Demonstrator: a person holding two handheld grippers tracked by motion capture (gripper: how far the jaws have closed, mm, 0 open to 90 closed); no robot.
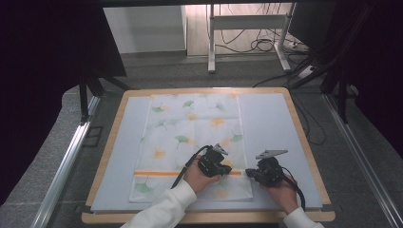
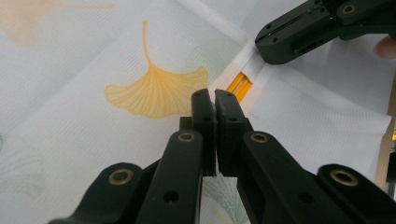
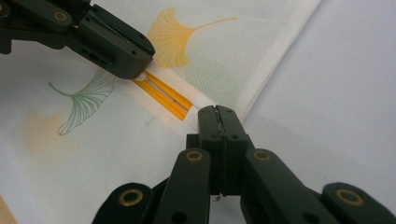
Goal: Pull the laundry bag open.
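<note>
where cloth (image 1: 192,137) ends, bare mat (image 1: 268,128) rightward

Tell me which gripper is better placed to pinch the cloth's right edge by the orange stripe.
Right. The right gripper sits at the cloth's right edge beside the orange stripe; the left gripper is farther in.

The cloth (image 2: 93,140) was a thin, finely ribbed white weave, matt, printed with soft yellow and green leaves and crossed by an orange stripe (image 3: 163,95). Both grippers, left (image 2: 209,95) and right (image 3: 218,112), were matt black plastic with a slight sheen, their arms set with brass-coloured rivets. The mat (image 1: 271,123) under the cloth looked smooth, matt and pale grey, and the table (image 1: 304,137) showed a light wood edge.
</note>
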